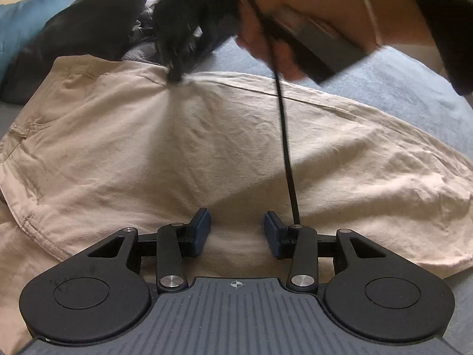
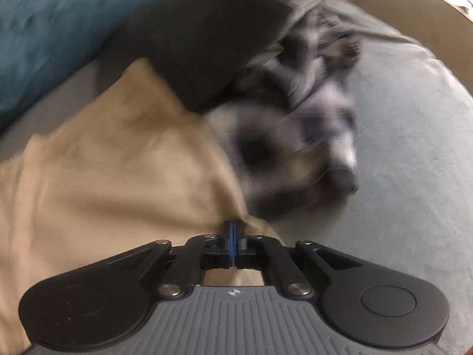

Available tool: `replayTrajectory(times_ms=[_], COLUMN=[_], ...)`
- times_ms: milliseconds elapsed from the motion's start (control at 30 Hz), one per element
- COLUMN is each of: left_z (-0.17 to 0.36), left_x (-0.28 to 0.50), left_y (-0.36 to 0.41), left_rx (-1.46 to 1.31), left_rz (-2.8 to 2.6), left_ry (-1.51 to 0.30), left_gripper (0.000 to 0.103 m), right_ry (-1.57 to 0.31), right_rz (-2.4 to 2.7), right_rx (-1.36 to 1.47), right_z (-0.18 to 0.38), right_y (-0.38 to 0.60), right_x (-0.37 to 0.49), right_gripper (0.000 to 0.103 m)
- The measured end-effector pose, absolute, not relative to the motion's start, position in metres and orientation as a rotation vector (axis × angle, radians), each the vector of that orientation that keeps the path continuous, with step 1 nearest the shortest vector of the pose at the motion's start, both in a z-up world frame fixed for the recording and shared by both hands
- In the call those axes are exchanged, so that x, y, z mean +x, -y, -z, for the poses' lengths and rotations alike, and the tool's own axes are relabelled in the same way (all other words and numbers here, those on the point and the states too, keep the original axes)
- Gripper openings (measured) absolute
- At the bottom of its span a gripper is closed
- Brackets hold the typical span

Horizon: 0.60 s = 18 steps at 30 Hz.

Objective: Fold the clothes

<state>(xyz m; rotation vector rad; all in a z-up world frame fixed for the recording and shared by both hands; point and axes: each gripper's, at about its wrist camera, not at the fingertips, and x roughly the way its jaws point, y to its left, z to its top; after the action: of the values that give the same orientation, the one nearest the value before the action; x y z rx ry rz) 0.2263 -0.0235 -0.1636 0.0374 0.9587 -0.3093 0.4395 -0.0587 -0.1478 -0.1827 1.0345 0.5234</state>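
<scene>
A beige garment [image 1: 207, 148] lies spread over the bed, with a seam running across its far part. My left gripper [image 1: 237, 230] hovers over its near part, the blue pads apart with only flat cloth showing in the gap. A hand [image 1: 266, 38] holds my right gripper [image 1: 176, 75] at the garment's far edge, where folds radiate from its tip. In the right wrist view the right gripper [image 2: 233, 233] has its pads pressed together at the corner of the beige garment [image 2: 103, 177]. That view is blurred by motion.
A dark cushion [image 1: 82, 29] and a blue pillow [image 1: 29, 14] lie at the far left. A heap of plaid and grey clothes [image 2: 319, 88] sits just past the beige garment. The grey-blue bed cover [image 2: 414, 148] stretches to the right. A black cable [image 1: 285, 148] hangs across the left wrist view.
</scene>
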Motion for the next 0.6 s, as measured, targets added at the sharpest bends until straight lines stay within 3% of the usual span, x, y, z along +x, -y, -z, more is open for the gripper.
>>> replayTrajectory(times_ms=[67, 233, 367, 500, 600], left_z=[0.163, 0.163, 0.164, 0.160, 0.154], left_x=[0.226, 0.225, 0.219, 0.221, 0.226], left_y=[0.021, 0.020, 0.020, 0.018, 0.015], left_rx=[0.025, 0.013, 0.040, 0.026, -0.024], left_rz=[0.312, 0.315, 0.335, 0.340, 0.328], left_ry=[-0.957, -0.951, -0.925, -0.926, -0.947], left_gripper=[0.040, 0.041, 0.041, 0.041, 0.044], right_ry=[-0.983, -1.073, -1.011, -0.896, -0.857], right_rz=[-0.480, -0.694, -0.513, -0.253, -0.202], right_rx=[-0.142, -0.189, -0.207, 0.005, 0.002], right_z=[0.139, 0.142, 0.148, 0.108, 0.072], right_y=[0.059, 0.030, 0.033, 0.117, 0.195], right_x=[0.445, 0.446, 0.457, 0.456, 0.408], right_gripper=[0.000, 0.000, 0.000, 0.002, 0.003])
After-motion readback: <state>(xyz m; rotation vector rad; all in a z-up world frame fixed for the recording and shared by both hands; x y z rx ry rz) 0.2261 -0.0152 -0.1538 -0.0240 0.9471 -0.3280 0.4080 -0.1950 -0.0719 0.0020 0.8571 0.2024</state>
